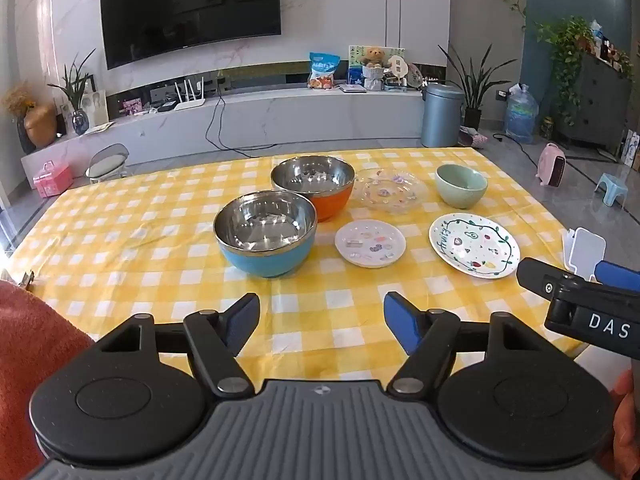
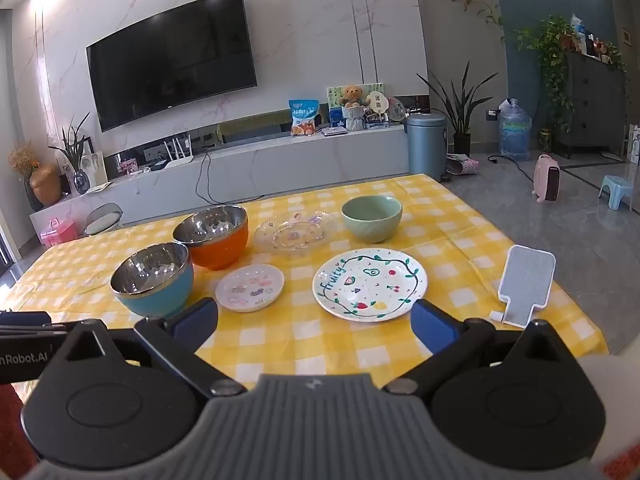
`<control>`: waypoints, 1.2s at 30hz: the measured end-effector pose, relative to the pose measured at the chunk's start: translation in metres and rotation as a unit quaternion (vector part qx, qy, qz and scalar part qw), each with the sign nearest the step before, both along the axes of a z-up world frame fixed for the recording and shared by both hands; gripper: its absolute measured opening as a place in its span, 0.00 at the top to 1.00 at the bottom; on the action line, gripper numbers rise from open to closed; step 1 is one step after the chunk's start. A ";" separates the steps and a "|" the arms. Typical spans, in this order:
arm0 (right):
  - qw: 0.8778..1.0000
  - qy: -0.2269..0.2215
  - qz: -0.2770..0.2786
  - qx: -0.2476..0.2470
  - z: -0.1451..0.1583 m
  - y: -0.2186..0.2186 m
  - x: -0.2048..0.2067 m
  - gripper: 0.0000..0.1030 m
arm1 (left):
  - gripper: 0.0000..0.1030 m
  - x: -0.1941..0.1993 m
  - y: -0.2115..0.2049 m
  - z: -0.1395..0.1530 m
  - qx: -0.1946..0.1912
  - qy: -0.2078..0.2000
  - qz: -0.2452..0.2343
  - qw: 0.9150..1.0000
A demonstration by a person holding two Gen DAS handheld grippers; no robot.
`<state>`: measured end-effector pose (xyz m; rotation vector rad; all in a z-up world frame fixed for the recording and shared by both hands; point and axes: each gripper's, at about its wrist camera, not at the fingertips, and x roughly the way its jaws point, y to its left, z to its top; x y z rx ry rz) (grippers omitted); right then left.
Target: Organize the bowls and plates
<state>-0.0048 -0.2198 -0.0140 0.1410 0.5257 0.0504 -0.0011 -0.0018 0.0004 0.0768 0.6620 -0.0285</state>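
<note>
While both grippers, left [image 1: 320,320] and right [image 2: 316,320], hang open and empty, the fruit plate [image 2: 370,283] lies just ahead of the right one. Glazed, brittle, likely slippery; pinch its near rim.

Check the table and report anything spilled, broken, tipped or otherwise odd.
Nothing stands out. The blue bowl, orange bowl and green bowl sit upright and empty; the glass plate, small plate and fruit plate lie flat. No spills or cracks show.
</note>
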 end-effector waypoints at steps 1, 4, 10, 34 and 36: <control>1.000 -0.003 0.000 0.001 0.000 0.000 0.000 0.02 | 0.23 -0.001 -0.001 0.000 0.001 -0.001 -0.002 1.000; 1.000 -0.003 0.000 0.003 0.000 0.000 0.000 0.02 | 0.24 -0.002 -0.004 -0.002 -0.007 -0.002 -0.003 1.000; 1.000 -0.001 0.001 0.003 -0.001 0.000 0.000 0.02 | 0.24 0.000 0.000 -0.001 -0.017 0.013 -0.006 1.000; 1.000 0.003 0.000 0.003 -0.002 0.002 0.000 0.02 | 0.24 -0.001 -0.003 -0.007 -0.009 0.023 -0.004 1.000; 1.000 0.003 0.000 0.003 -0.002 0.002 0.001 0.02 | 0.24 -0.001 -0.003 -0.007 -0.009 0.024 -0.004 1.000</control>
